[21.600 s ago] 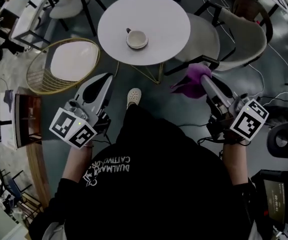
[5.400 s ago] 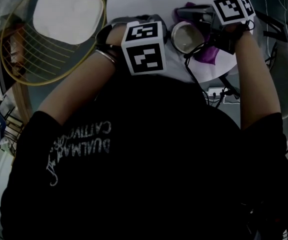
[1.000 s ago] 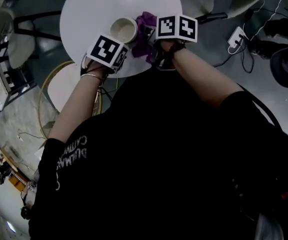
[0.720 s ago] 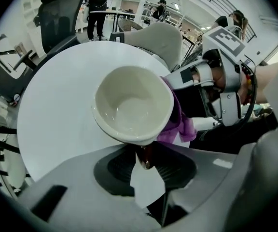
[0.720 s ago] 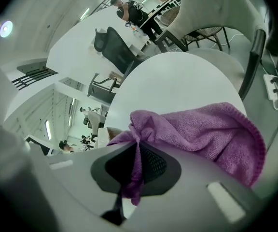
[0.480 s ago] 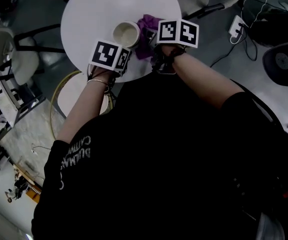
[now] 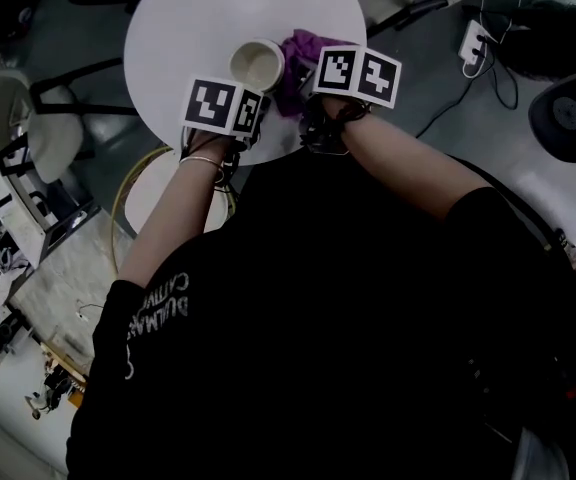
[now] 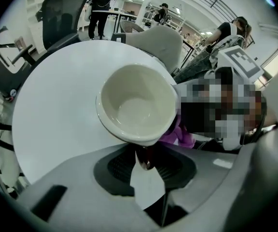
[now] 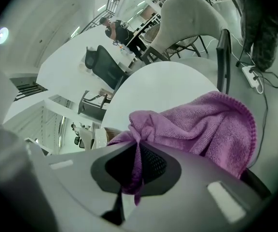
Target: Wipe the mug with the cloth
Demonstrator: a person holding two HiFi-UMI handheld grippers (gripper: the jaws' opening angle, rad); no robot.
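Cubes (image 7: 356, 74) hide both claws from overhead. Left claw (image 8: 146, 162) points steeply down, gripping the mug (image 8: 136, 105) by its handle. Right claw (image 9: 132, 175) clamps the cloth (image 9: 201, 129).

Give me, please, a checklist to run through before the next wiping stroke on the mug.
1. Left gripper clamped on the handle of the cream ceramic mug: ok.
2. Right gripper clamped on the purple terry cloth: ok.
3. Cloth bunched beside the mug's outer wall: ok.
4. Cloth actually pressing the wall: cannot tell.
5. Mug interior empty: ok.
6. Mug base seated on the round white table: cannot tell.
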